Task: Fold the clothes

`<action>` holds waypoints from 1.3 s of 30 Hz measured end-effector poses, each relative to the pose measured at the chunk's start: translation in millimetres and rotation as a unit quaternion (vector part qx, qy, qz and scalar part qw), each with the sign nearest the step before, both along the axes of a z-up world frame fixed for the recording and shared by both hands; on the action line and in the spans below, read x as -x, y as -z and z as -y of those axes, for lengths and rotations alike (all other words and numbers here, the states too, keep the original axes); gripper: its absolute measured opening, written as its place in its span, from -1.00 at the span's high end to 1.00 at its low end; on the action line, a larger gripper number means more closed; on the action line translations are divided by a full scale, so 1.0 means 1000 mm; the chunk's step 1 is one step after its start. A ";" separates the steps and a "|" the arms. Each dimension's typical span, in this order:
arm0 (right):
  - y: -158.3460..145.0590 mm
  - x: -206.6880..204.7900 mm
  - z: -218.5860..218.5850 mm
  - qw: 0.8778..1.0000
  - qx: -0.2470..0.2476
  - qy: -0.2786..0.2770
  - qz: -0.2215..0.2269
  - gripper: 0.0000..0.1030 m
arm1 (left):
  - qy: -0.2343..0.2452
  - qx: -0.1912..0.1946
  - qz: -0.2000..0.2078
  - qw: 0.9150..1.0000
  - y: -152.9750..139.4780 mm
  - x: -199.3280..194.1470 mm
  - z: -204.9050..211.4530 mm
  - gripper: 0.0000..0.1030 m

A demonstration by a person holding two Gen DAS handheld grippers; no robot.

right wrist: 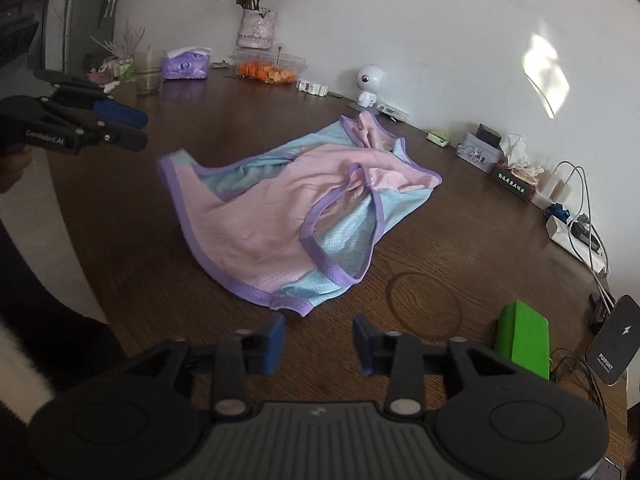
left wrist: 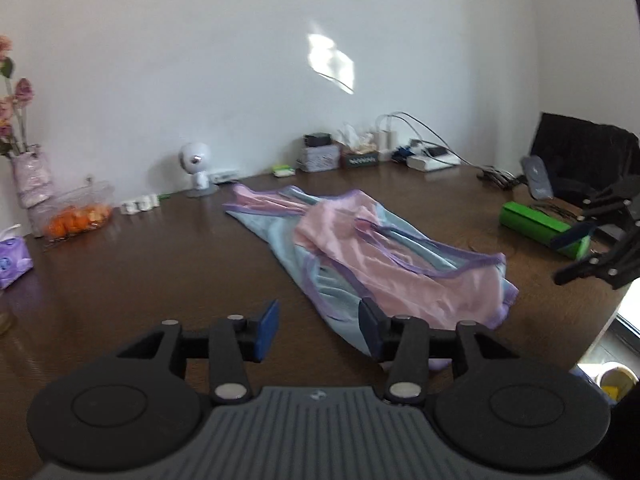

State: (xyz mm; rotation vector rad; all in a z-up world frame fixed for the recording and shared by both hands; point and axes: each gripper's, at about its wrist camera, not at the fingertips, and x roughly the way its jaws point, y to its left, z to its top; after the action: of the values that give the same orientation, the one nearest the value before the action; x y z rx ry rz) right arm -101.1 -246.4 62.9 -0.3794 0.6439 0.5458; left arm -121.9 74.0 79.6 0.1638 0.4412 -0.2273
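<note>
A pink and light-blue mesh garment with purple trim lies crumpled on the dark wooden table; it also shows in the right wrist view. My left gripper is open and empty, above the table at the garment's near corner; it also shows at the left in the right wrist view. My right gripper is open and empty, just short of the garment's purple hem; it also shows at the right edge of the left wrist view.
A green box and a black charger stand sit near my right gripper. Along the wall stand a flower vase, a tub of oranges, a purple tissue pack, a white toy robot, tissue boxes and cables.
</note>
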 end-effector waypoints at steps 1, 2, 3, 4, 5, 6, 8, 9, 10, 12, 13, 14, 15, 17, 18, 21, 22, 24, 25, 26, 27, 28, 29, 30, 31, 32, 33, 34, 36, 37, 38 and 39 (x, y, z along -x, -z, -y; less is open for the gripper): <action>-0.008 -0.002 0.007 1.000 -0.018 -0.001 0.003 -0.01 | -0.017 -0.002 0.007 1.000 -0.006 -0.004 -0.005 0.08; -0.015 -0.011 0.013 0.999 -0.041 0.009 0.007 -0.09 | -0.024 -0.001 0.013 1.000 -0.012 -0.012 -0.006 0.08; -0.020 -0.020 0.018 0.998 -0.063 0.021 0.009 -0.16 | -0.031 -0.003 0.018 0.999 -0.016 -0.023 -0.005 0.07; -0.022 -0.032 0.019 0.996 -0.080 0.041 0.012 -0.16 | -0.038 -0.012 0.020 0.999 -0.016 -0.037 0.001 0.05; -0.022 -0.045 0.015 0.994 -0.087 0.060 0.019 -0.16 | -0.042 -0.025 0.018 0.999 -0.012 -0.052 0.009 0.04; -0.020 -0.059 0.008 0.993 -0.087 0.076 0.026 -0.16 | -0.042 -0.039 0.012 0.998 -0.007 -0.070 0.020 0.04; -0.014 -0.087 -0.013 0.992 -0.077 0.096 0.037 -0.12 | -0.033 -0.061 -0.002 0.998 0.008 -0.105 0.044 0.04; -0.010 -0.101 -0.022 0.991 -0.079 0.098 0.037 -0.10 | -0.026 -0.071 -0.008 0.997 0.015 -0.119 0.053 0.04; -0.007 -0.115 -0.031 0.992 -0.078 0.096 0.033 -0.02 | -0.018 -0.081 -0.014 0.996 0.022 -0.133 0.062 0.04; -0.001 -0.139 -0.046 0.994 -0.069 0.086 0.028 0.00 | -0.002 -0.100 -0.032 0.994 0.036 -0.155 0.076 0.04; 0.002 -0.150 -0.052 0.995 -0.062 0.079 0.024 0.04 | 0.007 -0.107 -0.042 0.993 0.043 -0.165 0.081 0.05; 0.005 -0.160 -0.057 0.995 -0.055 0.077 0.022 0.06 | 0.016 -0.108 -0.052 0.993 0.049 -0.173 0.083 0.05; 0.007 -0.168 -0.060 0.996 -0.051 0.075 0.022 0.06 | 0.018 -0.109 -0.058 0.992 0.053 -0.179 0.083 0.06; 0.011 -0.185 -0.066 0.996 -0.047 0.076 0.017 0.07 | 0.019 -0.096 -0.080 0.992 0.058 -0.191 0.079 0.38; 0.013 -0.193 -0.068 0.996 -0.047 0.078 0.013 0.07 | 0.019 -0.084 -0.096 0.992 0.059 -0.197 0.075 0.60; 0.022 -0.214 -0.073 0.994 -0.061 0.087 -0.007 0.11 | 0.020 -0.038 -0.129 0.991 0.060 -0.207 0.063 0.88; 0.027 -0.220 -0.074 0.994 -0.063 0.093 -0.016 0.14 | 0.016 -0.033 -0.128 0.991 0.059 -0.208 0.060 0.93; 0.036 -0.228 -0.074 0.992 -0.066 0.099 -0.037 0.41 | 0.002 -0.020 -0.126 0.992 0.057 -0.208 0.054 0.95; 0.038 -0.230 -0.072 0.991 -0.075 0.102 -0.043 0.72 | -0.018 -0.006 -0.121 0.992 0.053 -0.206 0.047 0.96; 0.039 -0.231 -0.067 0.989 -0.090 0.109 -0.045 0.83 | -0.038 0.009 -0.116 0.992 0.049 -0.204 0.039 0.96; 0.039 -0.232 -0.060 0.986 -0.105 0.119 -0.050 0.86 | -0.059 0.023 -0.111 0.992 0.045 -0.202 0.032 0.96; 0.038 -0.231 -0.051 0.982 -0.122 0.136 -0.050 0.96 | -0.076 0.038 -0.109 0.990 0.042 -0.200 0.025 0.96; 0.038 -0.231 -0.041 0.977 -0.139 0.152 -0.051 0.97 | -0.088 0.051 -0.113 0.988 0.041 -0.198 0.018 0.96; 0.038 -0.231 -0.031 0.971 -0.155 0.172 -0.053 0.98 | -0.101 0.054 -0.115 0.987 0.040 -0.196 0.013 0.96; 0.040 -0.231 -0.019 0.963 -0.169 0.200 -0.057 0.98 | -0.117 0.048 -0.116 0.985 0.041 -0.194 0.010 0.96; 0.044 -0.230 -0.006 0.955 -0.184 0.225 -0.059 0.98 | -0.131 0.036 -0.119 0.984 0.043 -0.193 0.009 0.96; 0.047 -0.229 0.006 0.946 -0.197 0.250 -0.062 0.96 | -0.144 0.020 -0.119 0.982 0.045 -0.192 0.010 0.94; 0.052 -0.228 0.016 0.939 -0.202 0.270 -0.067 0.86 | -0.160 0.000 -0.114 0.980 0.046 -0.190 0.012 0.82; 0.052 -0.220 0.026 0.937 -0.202 0.278 -0.064 0.70 | -0.175 -0.034 -0.091 0.980 0.043 -0.184 0.019 0.52; 0.049 -0.215 0.024 0.942 -0.190 0.270 -0.059 0.52 | -0.174 -0.046 -0.077 0.981 0.039 -0.180 0.023 0.42; 0.046 -0.209 0.021 0.948 -0.176 0.262 -0.051 0.45 | -0.156 -0.048 -0.066 0.984 0.033 -0.175 0.029 0.42; 0.041 -0.201 0.014 0.955 -0.161 0.247 -0.036 0.30 | -0.122 -0.041 -0.066 0.990 0.028 -0.170 0.036 0.42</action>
State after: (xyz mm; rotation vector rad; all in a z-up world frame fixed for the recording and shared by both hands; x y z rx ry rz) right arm 99.6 -260.4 22.2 0.1125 0.6780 0.1782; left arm 48.0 37.9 52.1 0.1740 0.5983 0.0199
